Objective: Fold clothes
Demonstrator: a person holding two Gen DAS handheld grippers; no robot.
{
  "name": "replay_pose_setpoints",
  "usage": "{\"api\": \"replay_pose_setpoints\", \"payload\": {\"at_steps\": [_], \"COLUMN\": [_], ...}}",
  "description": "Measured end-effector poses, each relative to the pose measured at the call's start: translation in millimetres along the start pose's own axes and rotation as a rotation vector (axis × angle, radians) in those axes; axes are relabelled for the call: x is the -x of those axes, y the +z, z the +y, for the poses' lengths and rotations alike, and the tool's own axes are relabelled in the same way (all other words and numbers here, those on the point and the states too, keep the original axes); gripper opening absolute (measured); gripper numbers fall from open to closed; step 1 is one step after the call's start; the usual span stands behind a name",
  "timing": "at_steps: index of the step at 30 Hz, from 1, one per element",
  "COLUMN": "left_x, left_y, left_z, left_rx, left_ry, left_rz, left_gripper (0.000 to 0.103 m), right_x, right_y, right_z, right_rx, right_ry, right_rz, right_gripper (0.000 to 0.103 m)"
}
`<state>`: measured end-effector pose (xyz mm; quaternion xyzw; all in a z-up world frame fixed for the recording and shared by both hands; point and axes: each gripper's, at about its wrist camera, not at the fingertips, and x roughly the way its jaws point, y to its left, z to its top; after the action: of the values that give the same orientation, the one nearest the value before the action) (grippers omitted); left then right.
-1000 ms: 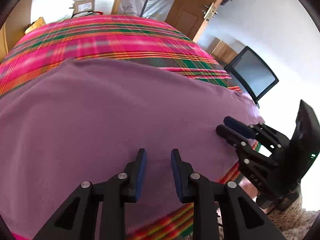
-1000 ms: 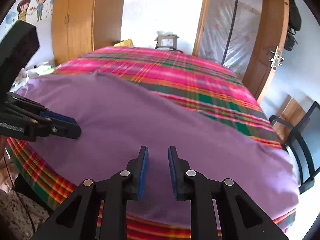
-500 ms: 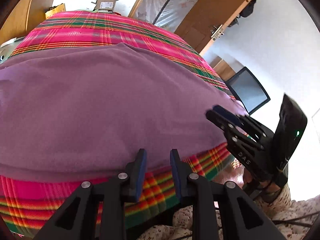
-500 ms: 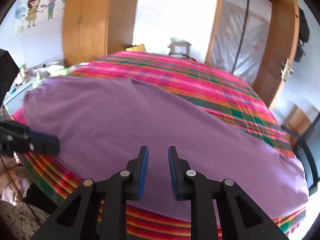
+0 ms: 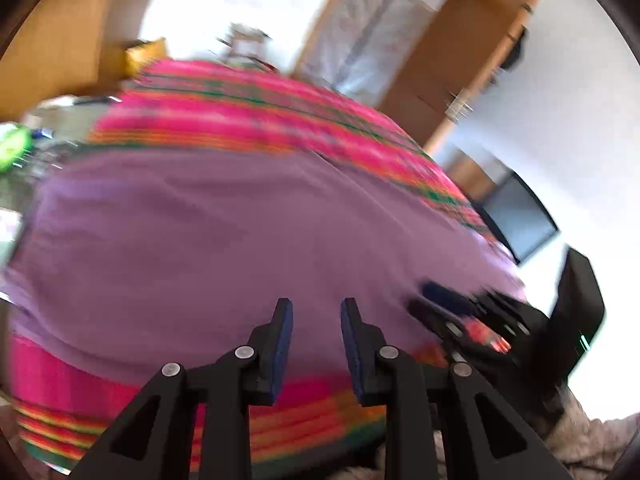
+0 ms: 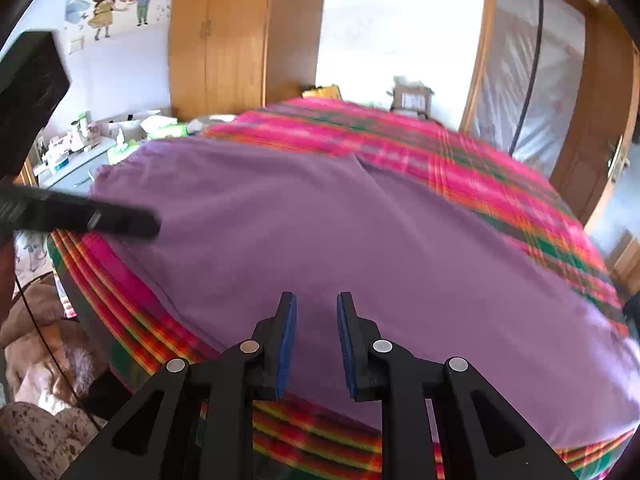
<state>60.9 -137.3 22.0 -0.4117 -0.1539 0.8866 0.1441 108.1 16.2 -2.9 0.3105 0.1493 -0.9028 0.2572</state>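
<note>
Right wrist view: purple garment spread flat on the bed.
Both my claws, left claw and right claw, hang apart, empty.

Bright daylight, blown-out white walls, heavy motion blur in left view, fisheye-curved dark edges

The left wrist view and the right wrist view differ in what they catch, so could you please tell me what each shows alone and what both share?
Only the left wrist view shows the dark monitor at the bed's right.

Only the right wrist view shows the cartoon wall sticker and the cluttered side table.

Both show the purple cloth spread flat on the plaid blanket, the wooden door, and each gripper, left and right, open with nothing between its fingers.
</note>
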Motion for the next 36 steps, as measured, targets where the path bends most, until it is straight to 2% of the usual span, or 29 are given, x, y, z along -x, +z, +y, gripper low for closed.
{"api": "replay_pose_setpoints", "payload": {"at_steps": [2,6,7,8,12,16,20,25,27,30,32,33,36], "left_x": [1,-10,-9,-6,7,18,22,22,23,23,26,26,25], "left_y": [10,13,9,4,-11,-22,-24,-23,-22,-11,5,14,42], "left_z": [17,46,52,56,66,66,72,83,84,80,78,78,77], "left_rx": [0.02,0.066,0.079,0.082,0.088,0.079,0.101,0.137,0.139,0.104,0.074,0.065,0.036], "left_ry": [0.058,0.154,0.158,0.146,0.114,0.1,0.07,0.021,0.015,0.066,0.098,0.093,0.087], "left_rz": [-0.016,0.048,0.055,0.052,0.045,0.064,0.063,0.061,0.076,0.106,0.083,0.071,0.044], "left_gripper": [0.026,0.026,0.026,0.025,0.025,0.025,0.025,0.025,0.025,0.025,0.025,0.025,0.026], "right_x": [-4,-23,-25,-25,-23,-16,-34,-58,-62,-62,-58,-56,-52], "right_y": [5,13,14,15,19,33,58,68,65,62,57,54,49], "right_z": [9,34,39,44,60,71,77,88,93,101,105,108,114], "right_rx": [0.024,0.067,0.08,0.093,0.117,0.154,0.147,0.084,0.082,0.116,0.143,0.159,0.198], "right_ry": [0.012,0.047,0.042,0.039,0.134,0.164,0.158,0.309,0.328,0.361,0.39,0.391,0.382], "right_rz": [-0.002,0.031,0.027,0.017,0.021,-0.028,-0.046,0.02,0.039,0.039,0.034,0.028,0.01], "right_gripper": [0.021,0.021,0.021,0.021,0.021,0.021,0.021,0.021,0.021,0.021,0.021,0.025,0.025]}}
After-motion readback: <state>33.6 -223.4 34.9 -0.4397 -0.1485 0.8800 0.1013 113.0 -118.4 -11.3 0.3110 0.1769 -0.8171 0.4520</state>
